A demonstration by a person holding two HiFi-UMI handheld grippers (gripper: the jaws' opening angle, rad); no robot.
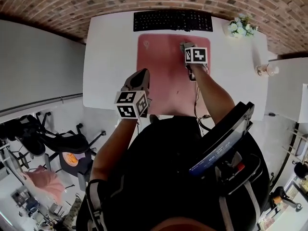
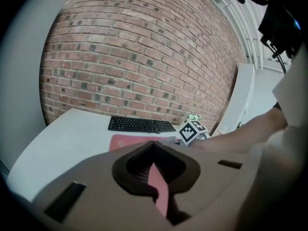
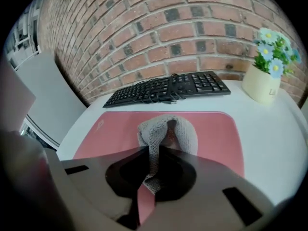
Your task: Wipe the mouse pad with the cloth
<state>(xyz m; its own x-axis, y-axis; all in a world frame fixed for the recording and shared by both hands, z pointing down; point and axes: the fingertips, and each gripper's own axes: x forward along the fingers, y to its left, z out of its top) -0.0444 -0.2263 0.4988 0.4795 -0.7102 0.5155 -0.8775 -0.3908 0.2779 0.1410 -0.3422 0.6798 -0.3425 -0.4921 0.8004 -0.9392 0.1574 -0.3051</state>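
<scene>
Head view looks down on a pink mouse pad (image 1: 163, 81) lying square on a white table (image 1: 108, 71), its far edge parallel to a black keyboard (image 1: 173, 20) and just short of it; the pad seems to run longer from the keyboard towards the person than across, though the wide lens makes that hard to judge. Bare table lies open on both sides of the pad, and a small pot of flowers (image 1: 242, 27) stands well apart at the far right corner. The right gripper (image 3: 151, 177) has its jaws pinched on a grey knitted cloth (image 3: 166, 134), which bulges forward in a loop towards the keyboard and rests on the far part of the pad. The left gripper (image 2: 156, 177) hangs over the pad's near left edge, jaws drawn together with nothing between them
</scene>
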